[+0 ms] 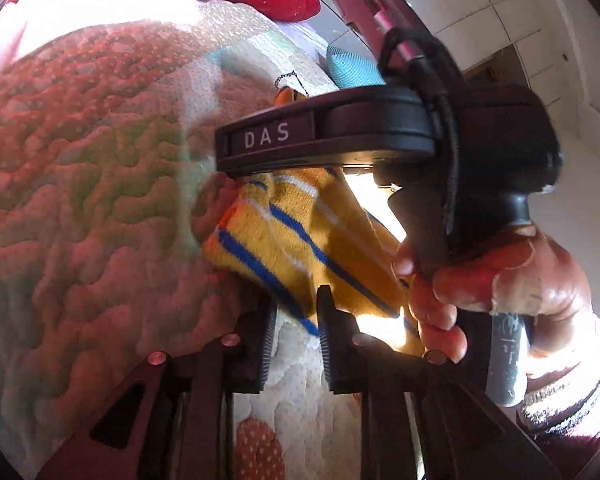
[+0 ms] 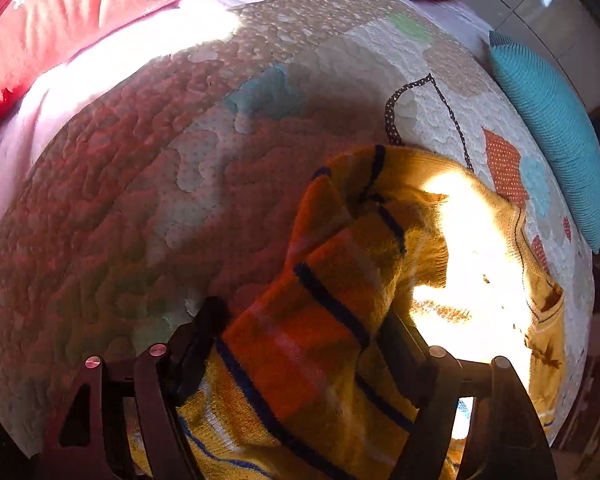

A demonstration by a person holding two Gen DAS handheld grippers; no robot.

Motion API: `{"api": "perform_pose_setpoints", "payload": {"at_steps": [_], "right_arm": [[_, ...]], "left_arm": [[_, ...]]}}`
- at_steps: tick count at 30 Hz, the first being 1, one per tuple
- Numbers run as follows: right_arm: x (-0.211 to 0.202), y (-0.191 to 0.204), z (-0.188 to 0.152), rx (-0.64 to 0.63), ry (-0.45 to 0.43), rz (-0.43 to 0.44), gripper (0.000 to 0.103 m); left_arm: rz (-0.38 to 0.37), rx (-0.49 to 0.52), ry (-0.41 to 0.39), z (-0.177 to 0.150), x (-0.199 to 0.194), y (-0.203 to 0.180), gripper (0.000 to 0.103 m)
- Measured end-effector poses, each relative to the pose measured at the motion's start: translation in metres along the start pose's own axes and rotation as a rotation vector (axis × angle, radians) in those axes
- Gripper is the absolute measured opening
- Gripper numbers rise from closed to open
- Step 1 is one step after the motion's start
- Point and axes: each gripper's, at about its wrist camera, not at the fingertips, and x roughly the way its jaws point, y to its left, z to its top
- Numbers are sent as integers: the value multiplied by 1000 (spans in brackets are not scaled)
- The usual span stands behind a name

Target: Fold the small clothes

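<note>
Bed quilt (image 2: 140, 184) supports the striped sweater (image 2: 320, 320), bunched between the right gripper (image 2: 300, 344) jaws for folding; left gripper (image 1: 296, 320) jaws stand open beside its hem.

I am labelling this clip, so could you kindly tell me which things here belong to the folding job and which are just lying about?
Part of the job:
yellow striped knit garment
left claw, fingers apart around the garment's edge
right claw, with the garment between its fingers

Lying about:
patchwork quilt
red pillow
teal knitted cushion
</note>
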Motion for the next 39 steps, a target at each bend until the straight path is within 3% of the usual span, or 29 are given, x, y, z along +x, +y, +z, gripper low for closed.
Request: {"api": "perform_pose_setpoints", "payload": {"at_steps": [1,2,5,9,13,18,22,24,26,29,35,39], "right_arm": [[-3,-3,-3,3,-13,-31,50],[-6,-7,-5,11,-29,-33,43],[-17,-23,-13,64,-90,19,32],[-43,-60,-23,198,-201,155,29],[-80,-117,-61,335,-321,250,28],[-97,-218,-146,552,-418,311,28],[-78,-287,-225,730,-436,330,28],[-63,-305,-255,772,-422,368,31],[-51,-317,-279,823,-396,359,44],[-61,-330,-305,865,-431,342,48],[-111,-324,-324,847,-558,381,65],[-136,-296,-315,734,-625,411,79]], "left_arm": [[15,14,-13,-4,-10,-2,30],[29,21,-26,-8,-20,-3,35],[62,20,-49,-17,-45,-5,40],[113,27,-79,-23,-70,-10,46],[140,57,-76,-32,-78,-27,48],[131,114,-27,-41,-57,-65,50],[104,175,36,-44,-25,-101,51],[83,214,67,-45,-6,-123,51],[69,278,87,-42,13,-149,53],[61,370,107,-41,37,-183,58],[75,410,149,-41,65,-205,59],[104,406,160,-51,60,-197,59]]}}
